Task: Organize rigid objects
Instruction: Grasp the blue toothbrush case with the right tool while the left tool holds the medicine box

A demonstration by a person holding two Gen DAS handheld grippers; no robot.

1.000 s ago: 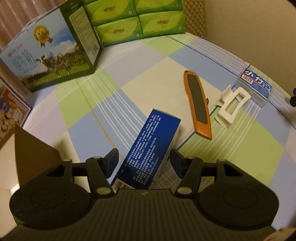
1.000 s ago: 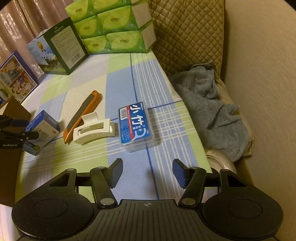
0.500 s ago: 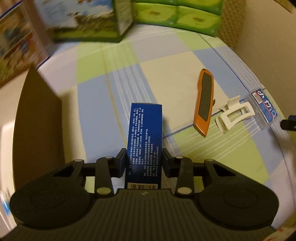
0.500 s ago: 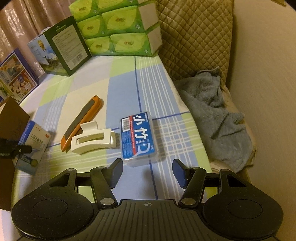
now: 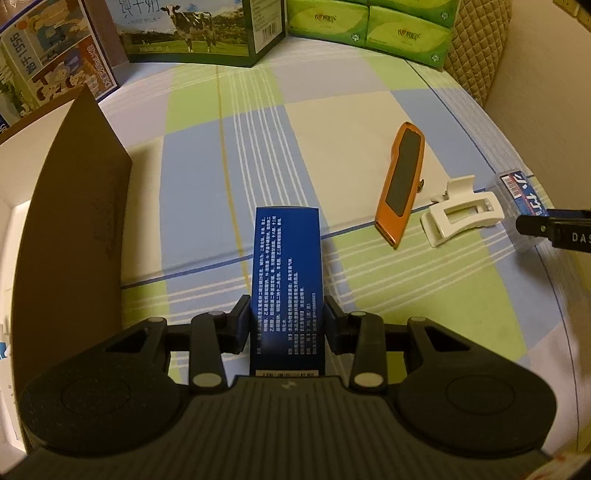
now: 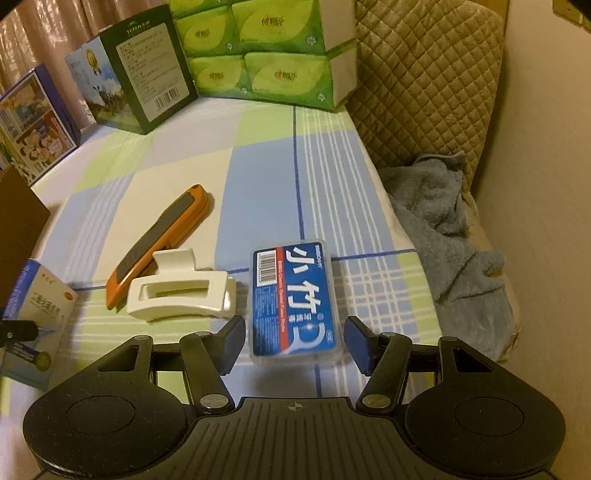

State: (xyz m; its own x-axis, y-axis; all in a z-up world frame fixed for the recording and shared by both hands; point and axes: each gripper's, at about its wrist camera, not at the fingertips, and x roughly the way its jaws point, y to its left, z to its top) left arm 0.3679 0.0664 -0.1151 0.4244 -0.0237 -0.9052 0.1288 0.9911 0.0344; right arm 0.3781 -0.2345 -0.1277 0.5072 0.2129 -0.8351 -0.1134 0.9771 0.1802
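Observation:
My left gripper [image 5: 286,321] is shut on the near end of a blue medicine box [image 5: 286,258], which points straight away from it over the checked cloth. The same box [image 6: 37,314] shows at the left edge of the right wrist view. My right gripper [image 6: 295,339] is open and straddles the near end of a clear case with a blue label [image 6: 293,302]; its pads stand apart from the case's sides. An orange utility knife [image 5: 400,184] [image 6: 159,243] and a white hair claw clip [image 5: 461,216] [image 6: 181,291] lie between the two grippers.
A brown cardboard flap [image 5: 74,221] stands at the left. A milk carton box [image 5: 192,29], green tissue packs [image 5: 369,26] and a colourful box [image 5: 48,62] line the back. A grey towel [image 6: 454,229] and a quilted cushion [image 6: 424,74] are at the right.
The left jaws closed on the blue box, and the wrist rolled so the box now points straight ahead. The right gripper came down and forward over the clear case, jaws unchanged.

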